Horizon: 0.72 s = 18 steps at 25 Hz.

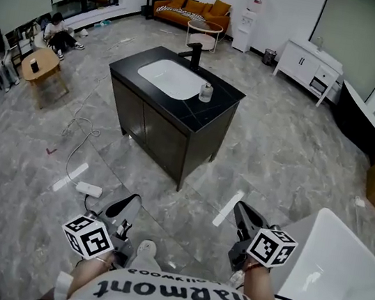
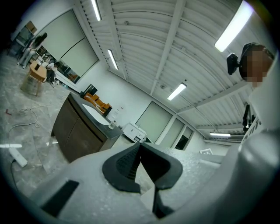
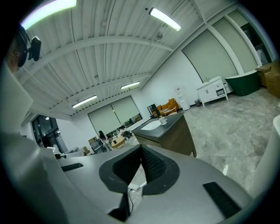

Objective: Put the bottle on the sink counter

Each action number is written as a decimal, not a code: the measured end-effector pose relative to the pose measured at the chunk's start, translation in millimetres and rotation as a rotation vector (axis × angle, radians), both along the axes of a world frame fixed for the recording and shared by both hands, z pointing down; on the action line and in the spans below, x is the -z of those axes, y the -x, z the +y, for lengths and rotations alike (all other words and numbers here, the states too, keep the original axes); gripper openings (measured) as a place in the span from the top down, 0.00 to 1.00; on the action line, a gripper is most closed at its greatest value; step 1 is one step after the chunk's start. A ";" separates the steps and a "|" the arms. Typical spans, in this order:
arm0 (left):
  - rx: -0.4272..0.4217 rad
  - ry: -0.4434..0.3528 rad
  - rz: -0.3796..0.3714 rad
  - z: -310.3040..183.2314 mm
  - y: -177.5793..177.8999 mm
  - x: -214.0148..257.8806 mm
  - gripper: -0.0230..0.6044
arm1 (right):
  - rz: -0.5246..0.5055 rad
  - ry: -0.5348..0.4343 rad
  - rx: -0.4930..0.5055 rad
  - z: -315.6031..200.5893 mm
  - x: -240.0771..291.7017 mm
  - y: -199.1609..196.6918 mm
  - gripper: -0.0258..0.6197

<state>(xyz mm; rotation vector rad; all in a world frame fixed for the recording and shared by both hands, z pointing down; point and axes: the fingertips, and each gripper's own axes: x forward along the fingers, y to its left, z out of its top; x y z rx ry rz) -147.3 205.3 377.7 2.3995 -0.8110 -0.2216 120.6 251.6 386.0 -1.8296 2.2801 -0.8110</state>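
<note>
Black sink counter carries one bottle, one faucet.

Small clear bottle, upright, on sink counter

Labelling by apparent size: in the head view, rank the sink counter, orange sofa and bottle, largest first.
1. sink counter
2. orange sofa, farther away, so true size unsure
3. bottle, smallest by far
</note>
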 end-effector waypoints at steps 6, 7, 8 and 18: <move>-0.008 -0.003 0.003 36.7 -17.2 2.8 0.94 | 0.016 0.027 0.000 46.1 -10.1 -10.4 0.94; -0.011 -0.005 0.004 41.0 -18.6 3.7 0.94 | 0.022 0.028 0.003 50.5 -9.7 -10.3 0.94; -0.014 -0.007 0.004 44.6 -20.0 4.6 0.94 | 0.028 0.026 0.006 53.9 -8.7 -10.2 0.94; -0.034 -0.030 0.002 57.8 -26.6 9.1 0.94 | 0.035 0.029 0.018 72.4 -12.4 -9.5 0.94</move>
